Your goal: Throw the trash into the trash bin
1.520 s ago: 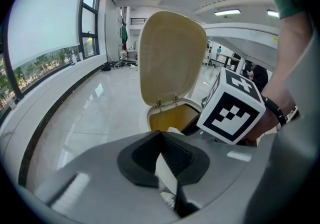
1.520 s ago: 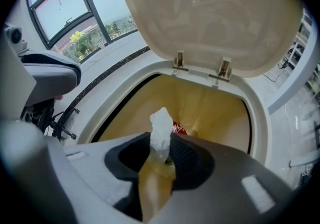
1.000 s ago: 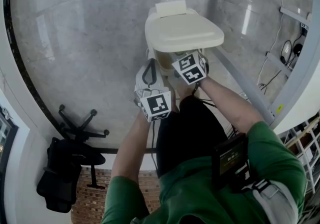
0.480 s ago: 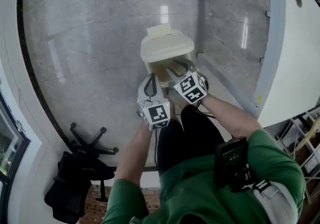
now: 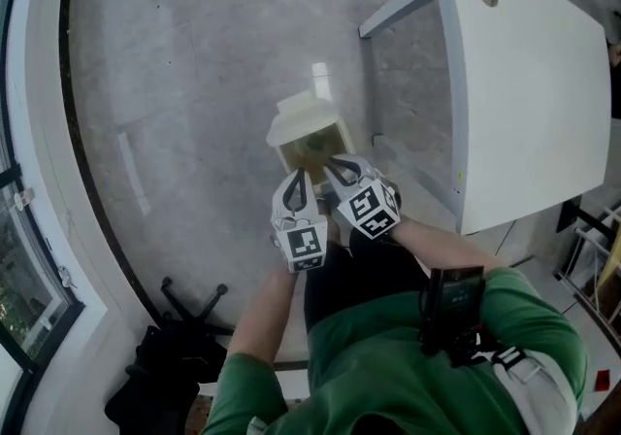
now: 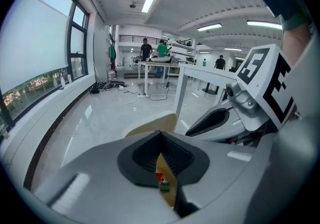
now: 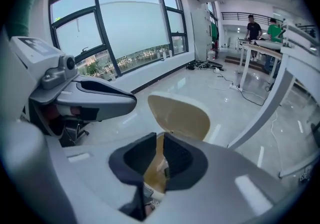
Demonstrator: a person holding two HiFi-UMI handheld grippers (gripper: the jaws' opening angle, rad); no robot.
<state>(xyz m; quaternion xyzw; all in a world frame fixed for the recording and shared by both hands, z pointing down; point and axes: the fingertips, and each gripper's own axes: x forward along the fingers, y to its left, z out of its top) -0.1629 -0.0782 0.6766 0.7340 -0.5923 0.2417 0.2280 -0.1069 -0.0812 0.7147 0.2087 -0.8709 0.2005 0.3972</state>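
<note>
Two pairs of jaws hover above the open trash bin (image 5: 303, 118); left gripper (image 5: 299, 181) closed and empty; right gripper (image 5: 335, 169) just narrowed to a slit, nothing between; trash (image 6: 161, 182) lies inside the bin.

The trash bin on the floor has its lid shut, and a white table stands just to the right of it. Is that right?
Not quite. The lid of the trash bin is open, not shut. The right gripper view shows it tipped up behind the bin's open mouth. The rest holds: in the head view the bin is on the floor, and the white table stands just to its right.
</note>
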